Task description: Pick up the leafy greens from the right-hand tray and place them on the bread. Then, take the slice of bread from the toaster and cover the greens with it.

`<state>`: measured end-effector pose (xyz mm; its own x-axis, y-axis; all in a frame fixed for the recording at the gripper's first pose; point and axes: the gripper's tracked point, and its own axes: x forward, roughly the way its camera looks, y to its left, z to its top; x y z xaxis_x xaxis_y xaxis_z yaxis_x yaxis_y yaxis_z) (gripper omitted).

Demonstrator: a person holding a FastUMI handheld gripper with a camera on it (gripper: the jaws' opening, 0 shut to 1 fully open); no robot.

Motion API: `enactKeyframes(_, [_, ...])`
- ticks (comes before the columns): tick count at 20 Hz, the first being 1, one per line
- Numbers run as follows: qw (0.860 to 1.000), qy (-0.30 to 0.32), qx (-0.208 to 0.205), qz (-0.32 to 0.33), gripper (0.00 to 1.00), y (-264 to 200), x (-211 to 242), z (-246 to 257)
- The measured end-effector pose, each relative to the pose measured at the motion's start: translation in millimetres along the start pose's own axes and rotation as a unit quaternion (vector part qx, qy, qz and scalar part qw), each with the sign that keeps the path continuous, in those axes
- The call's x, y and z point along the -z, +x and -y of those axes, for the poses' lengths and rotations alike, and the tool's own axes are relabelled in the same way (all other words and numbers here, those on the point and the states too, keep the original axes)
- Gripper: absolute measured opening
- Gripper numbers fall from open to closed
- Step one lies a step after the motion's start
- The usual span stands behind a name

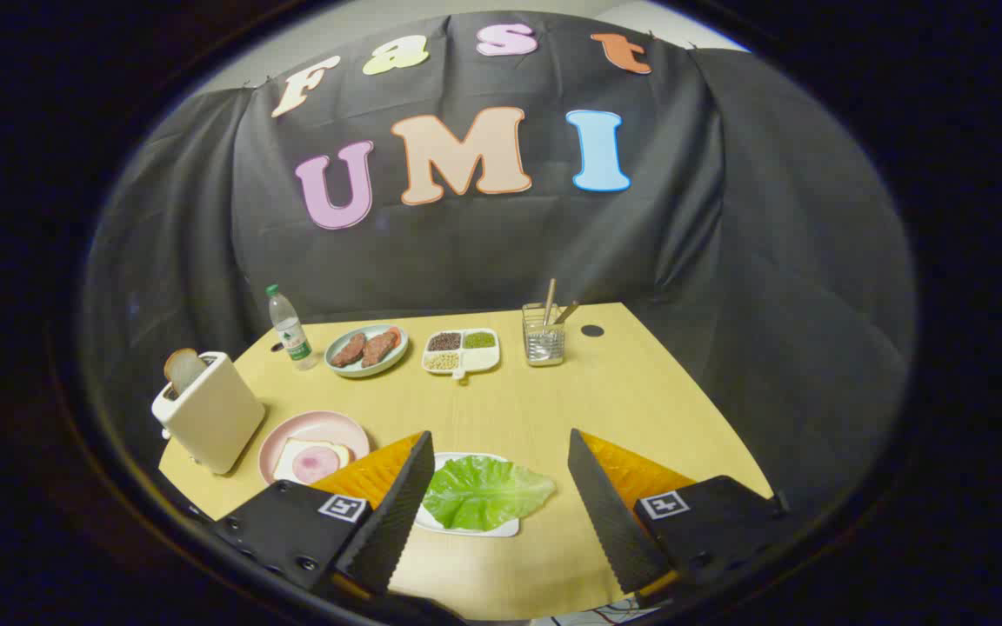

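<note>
1. The hand-held gripper [498,448] hangs above the near edge of the pale wooden table [640,391], its two black ribbed fingers spread wide and holding nothing. That wide gap looks chosen to straddle what lies below.
2. The crinkled green lettuce leaf [485,492] lies flat on a small white rectangular tray [466,527] close to the table's near edge, between the fingers and nearer the left one. It is not touched yet, so the pick has not begun.
3. Just left of that tray, a round pink plate [288,435] carries a slice of white bread topped with a pink round of ham [313,461]. It sits near, I judge, so the leaf needs only a short carry.
4. At the table's left edge stands a cream-coloured toaster [210,414] with a brown-crusted bread slice [183,369] poking up from its slot, upright and easy to pinch later.
5. Along the far edge, well apart from the work, sit a clear water bottle [289,328], a grey-green plate of two brown meat pieces [367,349], a white four-part dish of seeds [462,350] and a clear holder with utensils [544,337].
</note>
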<state>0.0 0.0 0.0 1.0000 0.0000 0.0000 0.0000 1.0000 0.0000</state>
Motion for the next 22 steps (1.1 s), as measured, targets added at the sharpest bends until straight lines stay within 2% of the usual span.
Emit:
enactKeyframes(14, [0.998,-0.007,-0.051,-0.036,0.98,45.4,7.0,25.2])
enactKeyframes(22, [0.994,-0.026,-0.072,-0.083,0.98,65.3,43.6,40.3])
